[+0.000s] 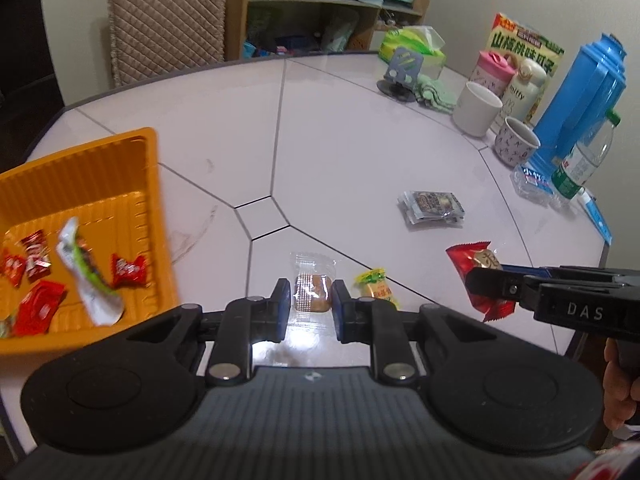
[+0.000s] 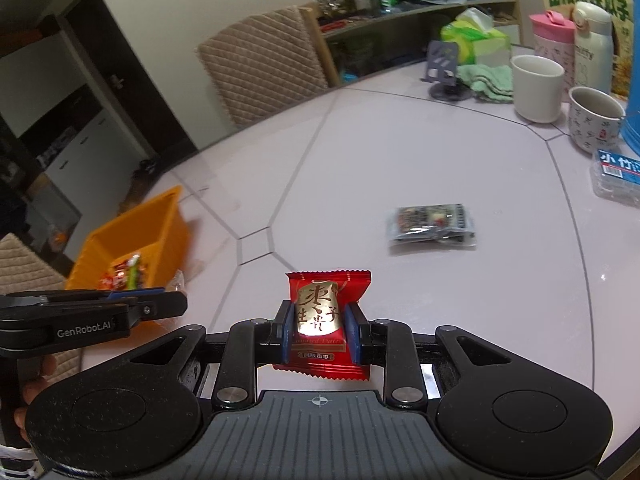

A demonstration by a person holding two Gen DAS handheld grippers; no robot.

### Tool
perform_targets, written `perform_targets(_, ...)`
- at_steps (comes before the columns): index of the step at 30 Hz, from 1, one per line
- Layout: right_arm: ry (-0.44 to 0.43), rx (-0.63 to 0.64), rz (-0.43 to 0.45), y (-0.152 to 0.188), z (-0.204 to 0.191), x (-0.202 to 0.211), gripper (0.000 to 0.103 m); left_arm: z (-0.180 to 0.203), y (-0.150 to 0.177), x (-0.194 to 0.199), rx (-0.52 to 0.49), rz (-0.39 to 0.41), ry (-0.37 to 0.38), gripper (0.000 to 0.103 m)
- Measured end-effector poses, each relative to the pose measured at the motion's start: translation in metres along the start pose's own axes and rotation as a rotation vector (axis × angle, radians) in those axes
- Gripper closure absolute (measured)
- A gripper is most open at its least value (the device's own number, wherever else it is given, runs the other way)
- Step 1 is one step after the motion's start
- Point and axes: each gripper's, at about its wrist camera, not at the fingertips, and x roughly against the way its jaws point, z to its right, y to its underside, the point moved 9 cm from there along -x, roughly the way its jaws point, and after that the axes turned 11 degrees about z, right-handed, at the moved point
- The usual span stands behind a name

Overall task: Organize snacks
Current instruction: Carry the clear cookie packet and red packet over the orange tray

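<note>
So the bench (image 1: 360, 140) is a big pale tiled top with dark seams, and it takes up most of both views. Over on its left edge sits the orange tray (image 1: 100, 168), already holding a handful of red wrapped candies (image 1: 128, 270) plus a white-and-green packet (image 1: 90, 276). Along the far right side there's a tall blue thermos (image 1: 580, 92), a water bottle (image 1: 584, 160), a white mug (image 1: 478, 109), a patterned cup (image 1: 516, 142) and a pink-lidded jar (image 1: 494, 70), all crowded together. A dark snack packet (image 2: 432, 224) lies flat on the bench by itself, well apart from the tray.

The left gripper (image 1: 311, 304) is pinched narrow on a clear-wrapped pastry (image 1: 313, 294), blue pads pressing both sides. Just beside it on the right lies a small yellow-green candy (image 1: 378, 286); can't tell from here if it touches the pastry wrapper.

The right gripper (image 2: 319, 334) is clamped on a red date candy (image 2: 320, 312) with gold lettering, pads squeezing its middle, the wrapper's crimped top sticking up past the fingers and the bottom edge hanging below them. In the left wrist view the same red packet shows at the tip of that gripper, off the bench
</note>
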Motion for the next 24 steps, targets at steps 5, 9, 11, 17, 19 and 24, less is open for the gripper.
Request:
perform_targets(5,-0.064,0.024,-0.006,0.006,-0.031,0.009,0.076,-0.018,0.005,0.031,0.034,0.027,-0.033,0.084)
perform_targets(9,-0.125,0.048,-0.025,0.014,-0.062,0.009,0.076,-0.04,0.011,0.055,0.067,0.044,-0.074,0.084)
perform_targets(11,-0.158,0.063,-0.038,0.019,-0.078,0.006,0.076,-0.054,0.014,0.066,0.084,0.049,-0.101,0.084)
perform_targets(17,-0.248,0.104,-0.079,0.031,-0.129,-0.008,0.076,-0.099,0.02,0.094,0.137,0.076,-0.18,0.084)
perform_targets(19,-0.272,0.119,-0.086,0.032,-0.145,-0.014,0.076,-0.115,0.019,0.101,0.149,0.084,-0.205,0.084)
perform_targets(24,-0.317,0.15,-0.084,0.025,-0.18,-0.033,0.076,-0.148,0.01,0.112,0.164,0.116,-0.257,0.084)
